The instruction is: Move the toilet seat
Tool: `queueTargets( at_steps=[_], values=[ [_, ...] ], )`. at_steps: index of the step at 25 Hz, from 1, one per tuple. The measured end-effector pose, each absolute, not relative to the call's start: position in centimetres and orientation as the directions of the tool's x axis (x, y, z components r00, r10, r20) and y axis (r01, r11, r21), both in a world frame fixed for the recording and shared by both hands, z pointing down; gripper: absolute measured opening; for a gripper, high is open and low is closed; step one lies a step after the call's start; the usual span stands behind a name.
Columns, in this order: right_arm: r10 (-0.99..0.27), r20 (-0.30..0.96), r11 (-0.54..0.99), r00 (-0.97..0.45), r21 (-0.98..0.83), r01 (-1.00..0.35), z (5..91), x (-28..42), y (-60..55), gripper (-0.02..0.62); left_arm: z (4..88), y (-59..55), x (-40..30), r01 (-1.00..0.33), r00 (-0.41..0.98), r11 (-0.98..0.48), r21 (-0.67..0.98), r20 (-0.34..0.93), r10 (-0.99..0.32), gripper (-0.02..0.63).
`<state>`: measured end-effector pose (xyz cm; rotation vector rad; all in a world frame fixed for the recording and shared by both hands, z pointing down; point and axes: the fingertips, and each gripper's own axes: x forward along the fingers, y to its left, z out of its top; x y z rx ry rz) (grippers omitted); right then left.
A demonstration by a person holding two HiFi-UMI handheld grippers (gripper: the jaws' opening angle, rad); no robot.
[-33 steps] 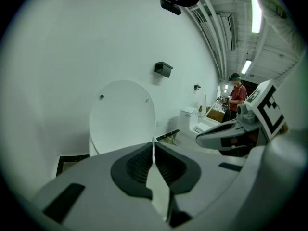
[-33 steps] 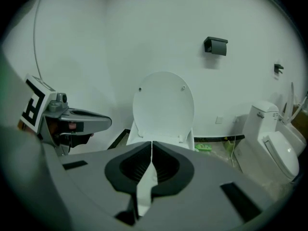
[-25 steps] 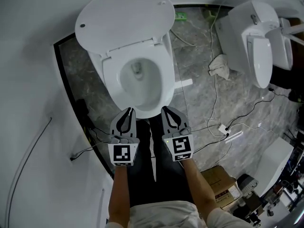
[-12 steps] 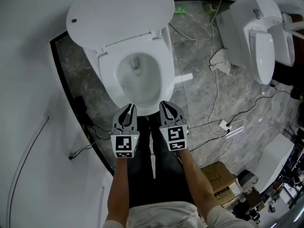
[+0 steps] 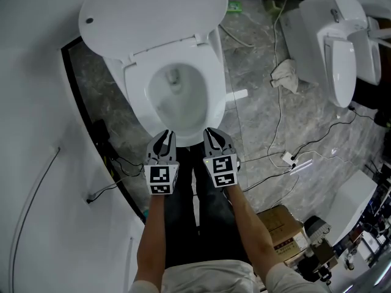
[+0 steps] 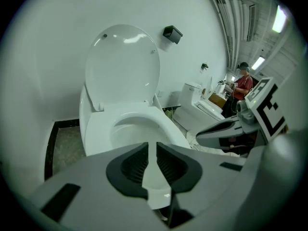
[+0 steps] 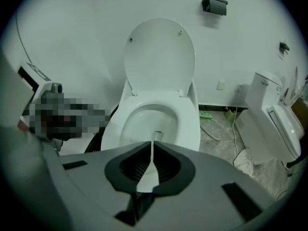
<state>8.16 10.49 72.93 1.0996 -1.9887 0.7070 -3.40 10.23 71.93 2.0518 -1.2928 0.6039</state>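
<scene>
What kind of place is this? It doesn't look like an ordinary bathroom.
Probably a test or showroom space for bathroom fittings, not a home bathroom. There is a toilet with its lid up, a second toilet close beside it, and loose cables strewn across the marble-look floor.

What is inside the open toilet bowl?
Only bare white porcelain and a small dark outlet toward the back of the bowl. The seat overhangs its edges, so under the rim is hidden.

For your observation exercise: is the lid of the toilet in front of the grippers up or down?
Up. The lid stands upright behind the bowl, whose inside is exposed.
</scene>
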Motion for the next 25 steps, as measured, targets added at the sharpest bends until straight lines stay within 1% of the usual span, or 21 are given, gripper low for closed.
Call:
queueTargets(
  at_steps=[6,7,9,10,16,21,25],
  values=[
    [-0.439,0.828,0.437,-0.348,-0.142,-0.888,74.4,8.5,10.9,0.026,74.5,11.3,-3.8,-0.917,0.399,-0.247,0.313,0.71,-0.581,0.123],
    [-0.438,0.83,0.432,-0.346,-0.143,-0.89,74.7,8.6,10.9,0.036,74.8,11.5,-4.0,-0.92,0.391,-0.235,0.313,0.716,-0.579,0.134],
    [-0.429,0.834,0.428,-0.346,-0.149,-0.891,75.2,8.6,11.1,0.102,75.5,11.8,-4.4,-0.927,0.375,-0.213,0.31,0.727,-0.575,0.154],
    [-0.424,0.837,0.427,-0.347,-0.153,-0.891,75.4,8.6,11.2,0.119,75.8,12.0,-4.6,-0.93,0.366,-0.202,0.307,0.733,-0.573,0.165],
    [-0.404,0.861,0.377,-0.307,-0.149,-0.914,77.4,9.6,11.9,0.208,77.7,13.0,-6.0,-0.95,0.306,-0.12,0.29,0.773,-0.556,0.207],
    [-0.356,0.89,0.318,-0.287,-0.173,-0.932,79.3,10.4,13.0,0.28,79.0,13.9,-6.3,-0.948,0.299,-0.073,0.31,0.787,-0.539,0.261],
    [-0.34,0.901,0.284,-0.27,-0.175,-0.943,80.5,10.9,13.2,0.31,79.9,14.2,-7.0,-0.954,0.266,-0.031,0.297,0.8,-0.538,0.303]
  ],
)
